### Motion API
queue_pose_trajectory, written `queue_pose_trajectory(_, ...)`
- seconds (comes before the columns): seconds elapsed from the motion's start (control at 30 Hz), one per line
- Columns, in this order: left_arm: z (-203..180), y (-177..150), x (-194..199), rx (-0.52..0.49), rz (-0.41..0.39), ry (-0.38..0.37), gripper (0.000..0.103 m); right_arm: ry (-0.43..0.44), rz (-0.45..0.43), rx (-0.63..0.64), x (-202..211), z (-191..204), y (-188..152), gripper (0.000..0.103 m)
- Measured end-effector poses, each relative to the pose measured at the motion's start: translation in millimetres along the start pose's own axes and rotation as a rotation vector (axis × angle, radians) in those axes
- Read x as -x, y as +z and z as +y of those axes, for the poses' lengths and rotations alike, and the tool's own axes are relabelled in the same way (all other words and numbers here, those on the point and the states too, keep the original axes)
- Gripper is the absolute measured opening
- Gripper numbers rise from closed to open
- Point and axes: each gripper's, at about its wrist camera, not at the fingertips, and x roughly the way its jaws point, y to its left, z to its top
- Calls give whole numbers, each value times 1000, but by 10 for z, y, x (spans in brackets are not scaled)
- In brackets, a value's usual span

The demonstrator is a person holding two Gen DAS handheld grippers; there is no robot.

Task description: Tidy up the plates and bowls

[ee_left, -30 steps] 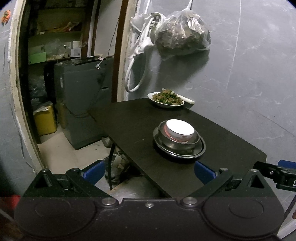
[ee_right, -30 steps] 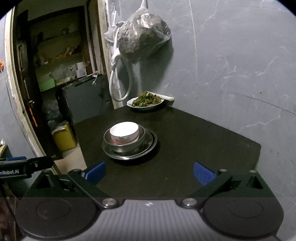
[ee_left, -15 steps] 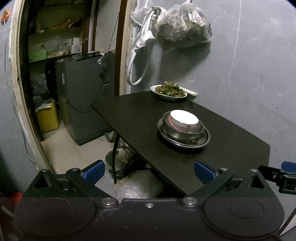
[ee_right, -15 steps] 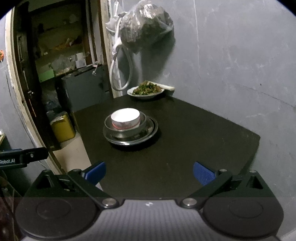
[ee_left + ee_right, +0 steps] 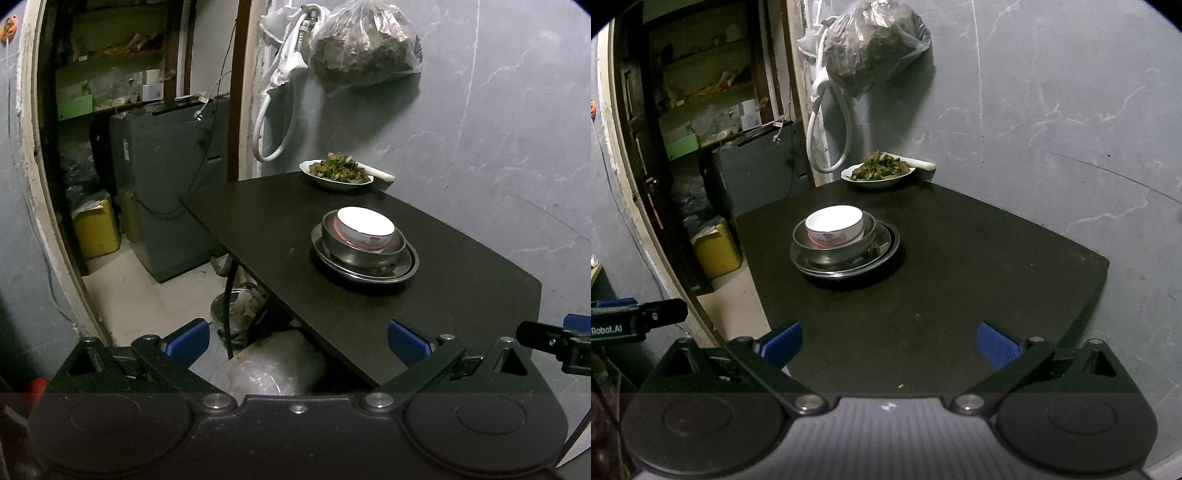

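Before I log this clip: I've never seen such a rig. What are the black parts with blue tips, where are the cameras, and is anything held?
No robot here: a person carries two hand-held grippers, each with a fisheye camera looking along its fingers. The left gripper and right gripper are both open and hold nothing. On the black table a white bowl sits in a steel bowl on a steel plate. A plate of food stands by the wall. The left gripper also shows at the right view's left edge.

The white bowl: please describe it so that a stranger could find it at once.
On the black table, find the stack of metal dishes near its middle. The white bowl sits on top, the only white piece there; the food plate stands apart by the wall.
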Motion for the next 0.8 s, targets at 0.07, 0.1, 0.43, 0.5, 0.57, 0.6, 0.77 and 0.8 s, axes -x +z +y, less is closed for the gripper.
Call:
queue_pose_trajectory(0.07,-9,-9,-4,4,2,3,102,0,5,3,-10,-10,11,103)
queue_pose_trajectory(0.1,-11,-13,-9,6,4,4,102,1,7,5,-12,-19,17,103)
queue_pose_trajectory(0.43,-64,-30,-61,3,20,12,102,18,38,15,-84,-65,8,103)
queue_pose_trajectory(0.5,-59,-28,-67,1,21,15,102,21,44,15,-109,-69,6,103)
queue_pose_trajectory(0.57,-56,-24,-80,1,22,16,102,23,45,14,-114,-72,2,103)
queue_pose_trajectory(0.6,-56,-24,-87,0,24,17,102,24,44,14,-117,-73,2,103)
queue_pose_trajectory(0.77,-66,-29,-96,-7,24,13,102,27,47,14,-134,-81,5,103)
queue_pose_trajectory(0.8,-66,-31,-101,-9,25,11,102,27,46,15,-132,-79,3,103)
